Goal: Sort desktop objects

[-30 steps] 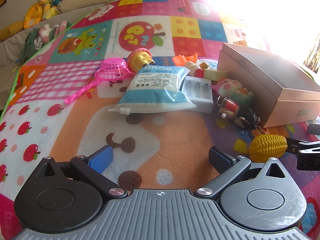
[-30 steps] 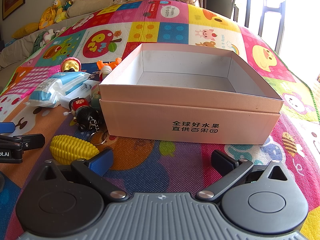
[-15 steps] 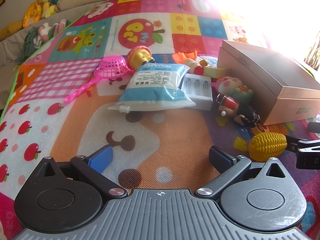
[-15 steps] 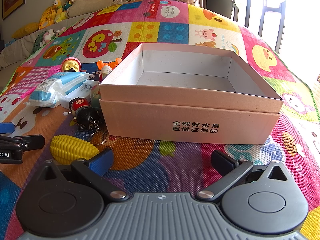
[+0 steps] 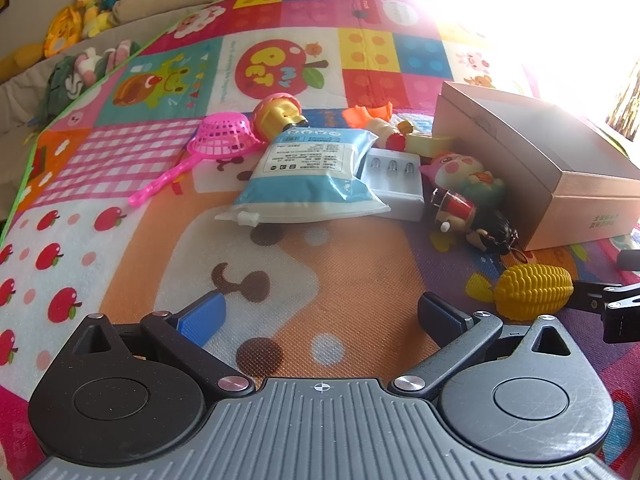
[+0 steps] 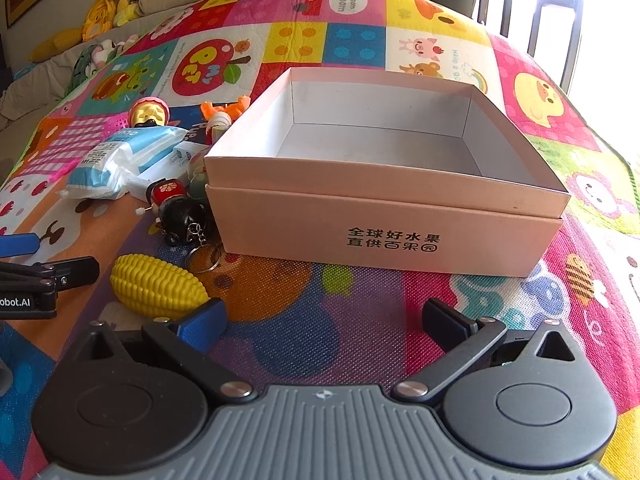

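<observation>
Both of your grippers stood wide open and held nothing: the left gripper [image 5: 322, 314] hung over bare orange mat [image 5: 344, 264], and the right gripper [image 6: 324, 318] hung over a purple and blue patch just before the box [image 6: 384, 216]. Nearest to you lay the yellow corn toy [image 6: 156, 286], just beside the blue pad of your right gripper's left finger and between the two grippers; from the left wrist it [image 5: 532, 292] sat off to the right, with the tip of your right gripper almost touching it. Just past the corn lay a small doll with black hair [image 6: 176, 212] on a keyring [image 6: 204, 258], close against the box's near left corner. Beyond the doll sat a pink pig toy [image 5: 464, 172] by the box wall, and left of it a white tray with three small cells [image 5: 394, 180], partly under a blue and white pouch [image 5: 308, 176]. Farther out lay a pink toy sieve [image 5: 222, 140] with its handle pointing toward you, a gold-faced figure with a pink cap [image 5: 280, 114] touching the pouch's far end, and an orange toy [image 5: 366, 114] beside it. The box itself stood open and empty on the mat, well right of the clutter. At the far left edge, plush toys [image 6: 116, 4] lay against cushions.
</observation>
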Demonstrator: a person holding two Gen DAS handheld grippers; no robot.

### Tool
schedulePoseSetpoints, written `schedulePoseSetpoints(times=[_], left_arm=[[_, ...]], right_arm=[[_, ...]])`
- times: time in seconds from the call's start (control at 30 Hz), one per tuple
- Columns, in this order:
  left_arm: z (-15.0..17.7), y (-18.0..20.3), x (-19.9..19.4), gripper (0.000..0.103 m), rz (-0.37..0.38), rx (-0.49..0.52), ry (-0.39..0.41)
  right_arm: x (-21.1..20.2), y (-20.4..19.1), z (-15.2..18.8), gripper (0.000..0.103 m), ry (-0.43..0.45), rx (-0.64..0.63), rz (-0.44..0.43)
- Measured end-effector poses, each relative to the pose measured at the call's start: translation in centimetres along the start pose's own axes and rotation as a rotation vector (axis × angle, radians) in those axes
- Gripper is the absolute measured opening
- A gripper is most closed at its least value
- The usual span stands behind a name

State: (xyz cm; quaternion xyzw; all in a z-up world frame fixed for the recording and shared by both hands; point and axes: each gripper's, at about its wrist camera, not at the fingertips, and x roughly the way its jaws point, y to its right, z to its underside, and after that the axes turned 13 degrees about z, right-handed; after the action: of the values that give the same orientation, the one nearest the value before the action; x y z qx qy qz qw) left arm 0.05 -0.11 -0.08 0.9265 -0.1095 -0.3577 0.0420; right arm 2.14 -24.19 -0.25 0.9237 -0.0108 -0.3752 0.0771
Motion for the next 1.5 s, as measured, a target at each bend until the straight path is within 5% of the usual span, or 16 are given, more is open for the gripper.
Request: schedulePoseSetpoints(times=[0.37,0.43,0.57,0.73,0.97,1.03,1.2,1.27,1.37,1.47,1.5], left_arm=[[0.0,0.0,0.0,0.103,0.000,0.001,0.000],[0.0,0.0,0.0,0.103,-0.001,0.002,-0.001],[-0.3,-0.1,-0.4,0.103,0.025,0.000,0.010],[-1.3,-0.5,-2.8,0.103,0.099,0.026,0.105],[-2.3,0.1,-3.2,0.103,0.084,0.064,0.115],[-1.9,0.2,-2.8,0.103,0.104,0.063,0.093],[-1.4,0.1,-2.2,0.103,0.099,0.054,0.066],[-1.5,-0.5,-2.3,0.103,0.070,0.037,0.071],[-2.0,-1.7,-2.4,0.103,0.016,-0.003,0.079],[-2.3,-2.5,-2.7,0.103,0.003,-0.039,0.092],[-2.3,-2.5,-2.8,0.103,0.010,-0.040,0.095]], right_arm=[[-0.3,0.3,-0.2,0.103,-0.012,-0.036,-0.038],[-1.6,0.6,0.1,0.103,0.053,-0.059,-0.062],[-5.0,1.7,0.2,0.103,0.279,-0.092,0.032],[-6.5,6.6,-3.1,0.103,0.399,0.096,0.151],[1.5,13.4,-6.4,0.103,0.063,0.492,-0.057],[2.3,12.8,-6.4,0.103,0.053,0.521,-0.119],[1.4,9.2,-6.7,0.103,0.087,0.390,-0.181],[-0.8,7.7,-6.3,0.103,0.178,0.309,-0.129],[-4.3,4.5,-5.0,0.103,0.319,0.093,-0.099],[-6.2,0.5,-2.8,0.101,0.339,-0.129,-0.173],[-6.6,-1.3,-1.7,0.091,0.333,-0.205,-0.189]])
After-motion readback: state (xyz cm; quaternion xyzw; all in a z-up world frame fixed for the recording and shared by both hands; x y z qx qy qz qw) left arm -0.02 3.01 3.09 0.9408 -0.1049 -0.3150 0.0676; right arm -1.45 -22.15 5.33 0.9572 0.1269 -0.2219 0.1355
